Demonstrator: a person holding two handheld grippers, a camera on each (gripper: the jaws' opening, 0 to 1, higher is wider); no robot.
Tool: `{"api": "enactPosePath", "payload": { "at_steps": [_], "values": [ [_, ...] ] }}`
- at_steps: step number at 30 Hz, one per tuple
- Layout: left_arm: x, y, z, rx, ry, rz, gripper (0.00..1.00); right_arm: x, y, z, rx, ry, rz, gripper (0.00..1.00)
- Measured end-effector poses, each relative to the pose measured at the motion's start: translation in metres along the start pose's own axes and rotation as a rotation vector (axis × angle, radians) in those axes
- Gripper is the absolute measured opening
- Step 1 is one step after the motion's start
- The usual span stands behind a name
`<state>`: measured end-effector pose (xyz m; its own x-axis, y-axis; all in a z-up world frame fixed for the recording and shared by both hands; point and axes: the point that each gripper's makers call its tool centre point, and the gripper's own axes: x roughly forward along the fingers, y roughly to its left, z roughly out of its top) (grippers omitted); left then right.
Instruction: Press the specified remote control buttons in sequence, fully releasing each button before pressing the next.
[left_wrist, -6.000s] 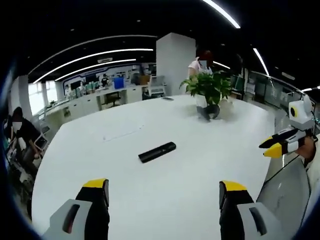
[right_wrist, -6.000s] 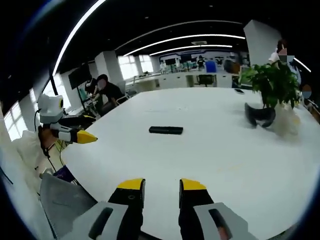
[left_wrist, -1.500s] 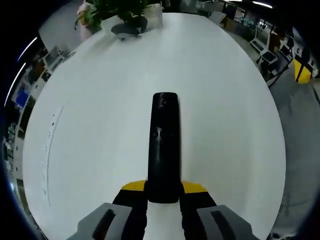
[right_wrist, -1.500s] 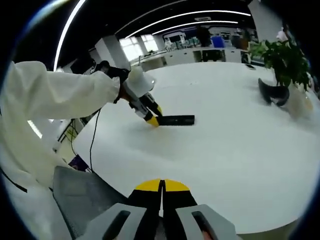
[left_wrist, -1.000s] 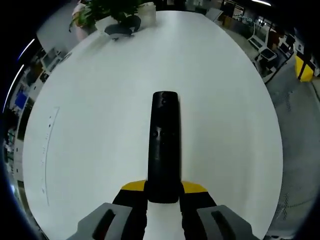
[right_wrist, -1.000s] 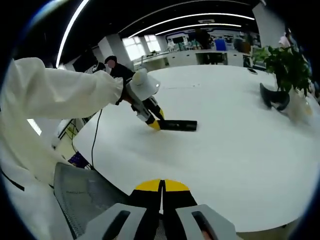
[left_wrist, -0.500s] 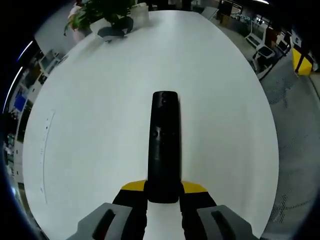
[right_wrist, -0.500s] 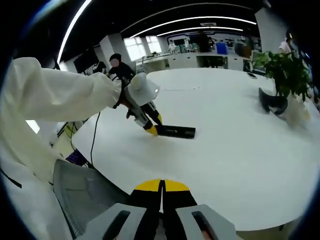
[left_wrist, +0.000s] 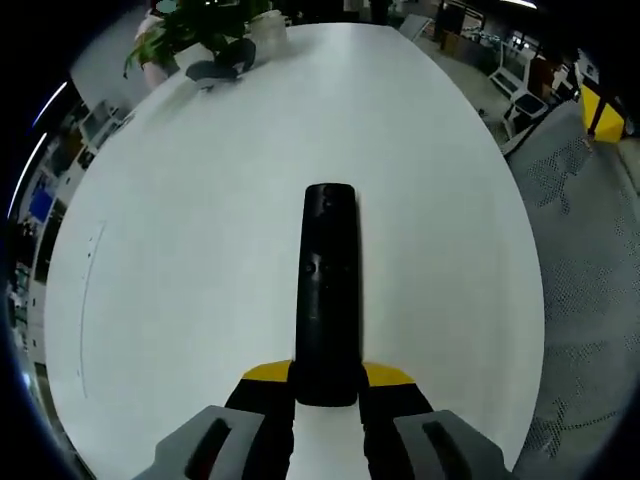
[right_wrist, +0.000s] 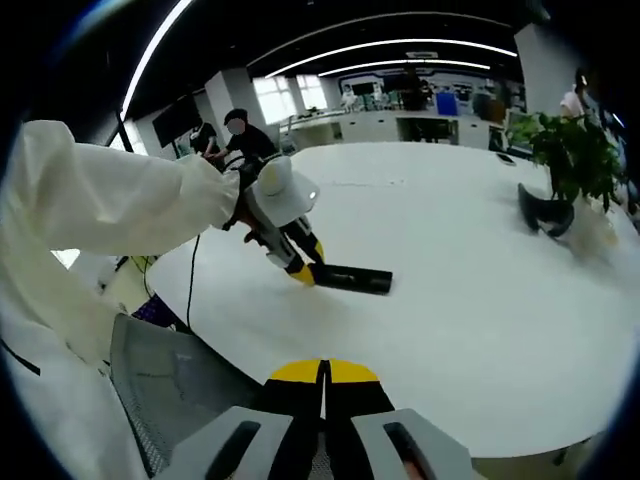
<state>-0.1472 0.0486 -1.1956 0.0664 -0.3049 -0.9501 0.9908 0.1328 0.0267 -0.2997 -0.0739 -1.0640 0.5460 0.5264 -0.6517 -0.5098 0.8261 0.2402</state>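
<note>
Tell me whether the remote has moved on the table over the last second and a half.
Cannot tell for sure. In the right gripper view the remote, clamped by the left hand-held gripper, sits much the same against the potted plant; the small shifts could be camera motion.

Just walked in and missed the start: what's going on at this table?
A person in a white sleeve holds a claw in each hand. The left claw is shut on one end of a black remote control over the white table. The right claw is shut on nothing, back near the table's edge. No button is being pressed.

No text, label, brand or number can be read anywhere.
</note>
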Motion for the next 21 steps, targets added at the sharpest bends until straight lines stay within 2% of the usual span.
{"api": "enactPosePath", "payload": {
  "at_steps": [21],
  "values": [
    [-0.001, -0.033, -0.002, 0.032, 0.026, -0.009, 0.24, -0.007, 0.014, -0.005, -0.009, -0.010, 0.015, 0.00]
  ]
}}
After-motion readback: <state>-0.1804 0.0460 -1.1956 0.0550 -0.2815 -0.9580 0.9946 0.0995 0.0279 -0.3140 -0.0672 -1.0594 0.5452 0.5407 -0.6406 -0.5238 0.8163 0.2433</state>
